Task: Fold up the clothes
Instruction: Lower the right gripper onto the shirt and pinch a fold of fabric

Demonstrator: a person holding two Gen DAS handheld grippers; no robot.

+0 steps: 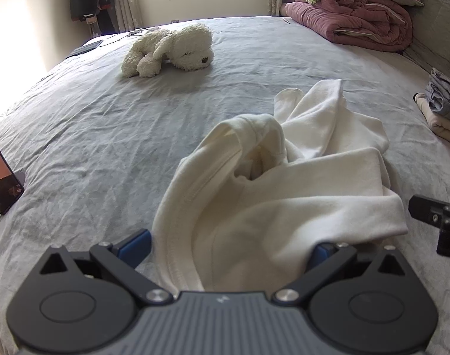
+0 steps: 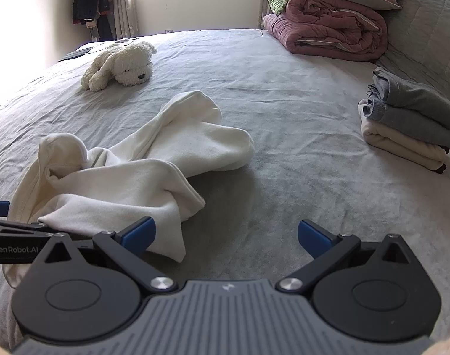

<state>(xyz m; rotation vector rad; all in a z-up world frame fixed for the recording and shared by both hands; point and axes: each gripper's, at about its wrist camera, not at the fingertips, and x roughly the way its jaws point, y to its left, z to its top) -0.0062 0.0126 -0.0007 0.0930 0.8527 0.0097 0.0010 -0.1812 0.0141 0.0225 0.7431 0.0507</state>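
Observation:
A crumpled cream-white garment (image 1: pixel 284 183) lies on the grey bedsheet (image 1: pixel 106 136). My left gripper (image 1: pixel 231 247) is open, and the garment's near hem lies between its blue fingertips, covering most of the right one. In the right wrist view the same garment (image 2: pixel 121 177) sits to the left. My right gripper (image 2: pixel 226 236) is open over bare sheet, its left fingertip (image 2: pixel 139 233) touching the garment's near corner. Each gripper shows in the other's view: the right gripper (image 1: pixel 438 224) at the right edge, the left gripper (image 2: pixel 6 230) at the left edge.
A white plush dog (image 1: pixel 168 50) lies farther back on the bed. Rolled maroon and green quilts (image 2: pixel 328 23) are piled at the far right. A stack of folded grey and beige clothes (image 2: pixel 408 121) sits at the right. A phone (image 1: pixel 1 177) stands propped at the left edge.

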